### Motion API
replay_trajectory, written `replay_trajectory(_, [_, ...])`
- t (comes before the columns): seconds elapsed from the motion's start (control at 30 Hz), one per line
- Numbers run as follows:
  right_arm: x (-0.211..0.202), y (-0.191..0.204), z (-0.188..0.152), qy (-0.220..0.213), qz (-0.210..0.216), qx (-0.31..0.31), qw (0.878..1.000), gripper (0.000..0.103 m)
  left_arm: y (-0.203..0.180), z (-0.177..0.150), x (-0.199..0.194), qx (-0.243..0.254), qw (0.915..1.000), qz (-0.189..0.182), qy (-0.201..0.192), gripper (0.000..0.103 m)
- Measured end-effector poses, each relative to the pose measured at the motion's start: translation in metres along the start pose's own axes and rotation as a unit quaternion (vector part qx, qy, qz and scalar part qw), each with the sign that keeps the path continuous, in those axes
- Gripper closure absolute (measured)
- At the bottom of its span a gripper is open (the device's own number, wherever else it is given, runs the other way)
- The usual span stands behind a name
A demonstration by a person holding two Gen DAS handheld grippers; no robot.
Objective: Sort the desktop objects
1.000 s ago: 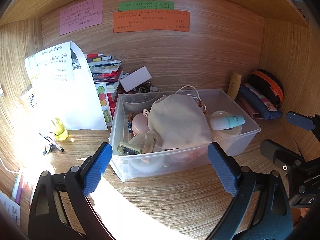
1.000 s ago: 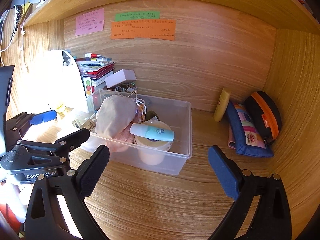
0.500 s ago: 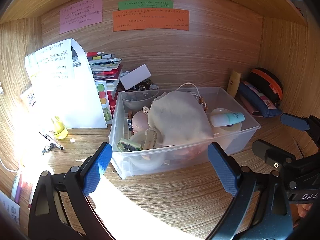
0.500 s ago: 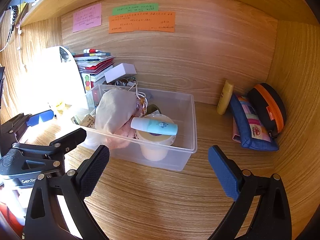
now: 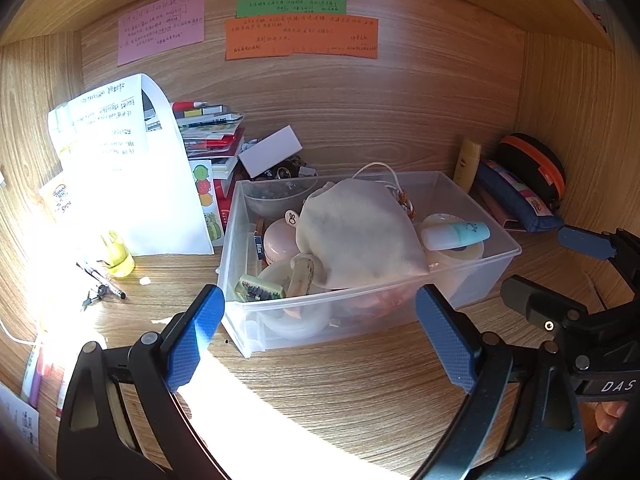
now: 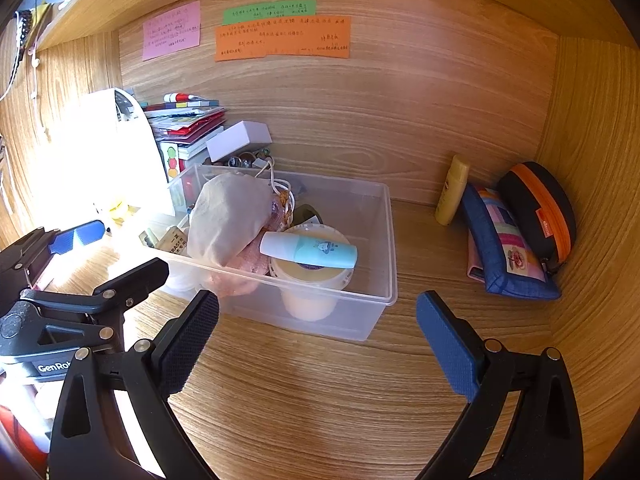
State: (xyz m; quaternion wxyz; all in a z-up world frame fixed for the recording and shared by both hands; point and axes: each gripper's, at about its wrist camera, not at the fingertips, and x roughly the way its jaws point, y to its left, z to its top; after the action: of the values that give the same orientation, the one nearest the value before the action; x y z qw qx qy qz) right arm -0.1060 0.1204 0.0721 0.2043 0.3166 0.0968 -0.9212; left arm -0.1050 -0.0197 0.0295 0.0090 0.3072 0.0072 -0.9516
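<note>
A clear plastic bin (image 5: 472, 280) (image 6: 384, 240) stands mid-desk, filled with a beige cloth pouch (image 5: 356, 236) (image 6: 228, 216), a small white and teal bottle (image 5: 456, 234) (image 6: 308, 252) lying on a round tub, and several small items. My left gripper (image 5: 320, 336) is open and empty, just in front of the bin. My right gripper (image 6: 316, 340) is open and empty, in front of the bin's right end. Each gripper shows at the edge of the other's view.
A yellow tube (image 6: 452, 190), a blue pencil case (image 6: 508, 244) and a black and orange case (image 6: 540, 208) sit at the right wall. Stacked books, a white box (image 5: 272, 152) and a white paper stand (image 5: 132, 168) are at the back left. Pens and a yellow bottle (image 5: 116, 256) lie left.
Both grippers have drawn back slightly from the bin and stay open. Nothing on the desk has moved.
</note>
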Motion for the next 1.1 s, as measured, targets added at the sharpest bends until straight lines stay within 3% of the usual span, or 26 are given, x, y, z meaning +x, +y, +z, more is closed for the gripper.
replay_trajectory(0.73, [-0.008, 0.000, 0.001, -0.007, -0.001, -0.002, 1.000, 0.004, -0.002, 0.000, -0.008, 0.006, 0.9999, -0.005, -0.008, 0.006])
replay_trajectory(0.93, [-0.012, -0.002, 0.000, -0.011, 0.000, 0.000, 1.000, 0.004, -0.001, -0.001, -0.010, 0.004, 0.9995, -0.030, -0.008, 0.006])
replay_trajectory(1.1, [-0.013, -0.003, 0.000, -0.012, -0.001, 0.005, 1.000, 0.004, -0.003, -0.001, -0.012, 0.009, 0.9995, -0.028, -0.010, 0.006])
